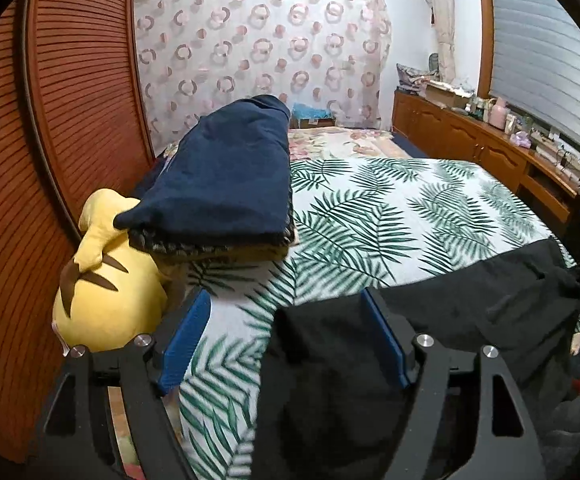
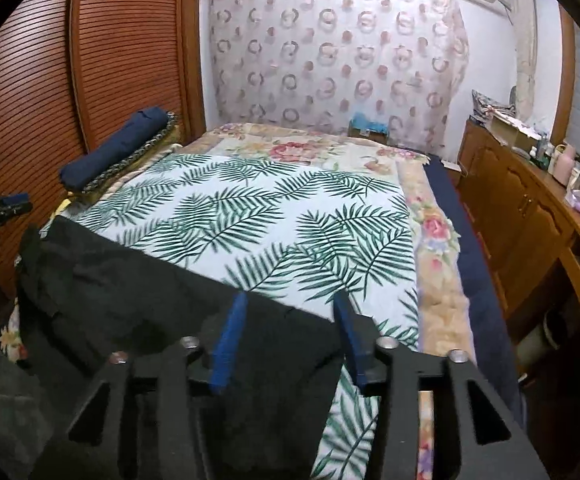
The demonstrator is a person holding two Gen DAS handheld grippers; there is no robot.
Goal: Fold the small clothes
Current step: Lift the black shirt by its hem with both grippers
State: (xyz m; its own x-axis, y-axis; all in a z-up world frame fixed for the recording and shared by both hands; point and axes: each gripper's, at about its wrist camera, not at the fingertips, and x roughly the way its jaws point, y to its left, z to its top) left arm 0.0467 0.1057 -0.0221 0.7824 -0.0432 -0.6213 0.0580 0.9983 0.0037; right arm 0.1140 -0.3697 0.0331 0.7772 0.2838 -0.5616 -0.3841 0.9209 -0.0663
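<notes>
A black garment (image 1: 469, 300) lies spread along the near edge of the bed on a palm-leaf sheet (image 1: 369, 208). My left gripper (image 1: 286, 304) is open, its blue fingers (image 1: 186, 340) straddling the garment's left end just above it. In the right wrist view the same garment (image 2: 130, 280) runs left from my right gripper (image 2: 290, 308), which is open with its blue fingers (image 2: 230, 344) over the garment's right end. The left gripper shows at the far left of the right wrist view (image 2: 2, 204). A folded navy garment (image 1: 226, 176) tops a stack at the bed's left side.
A yellow plush toy (image 1: 106, 280) lies left of the stack by the slatted wooden wardrobe (image 1: 50, 120). A wooden sideboard (image 2: 529, 208) with bottles and clutter runs along the right. A floral blanket (image 2: 309, 148) covers the far bed, with a patterned curtain (image 2: 329, 48) behind.
</notes>
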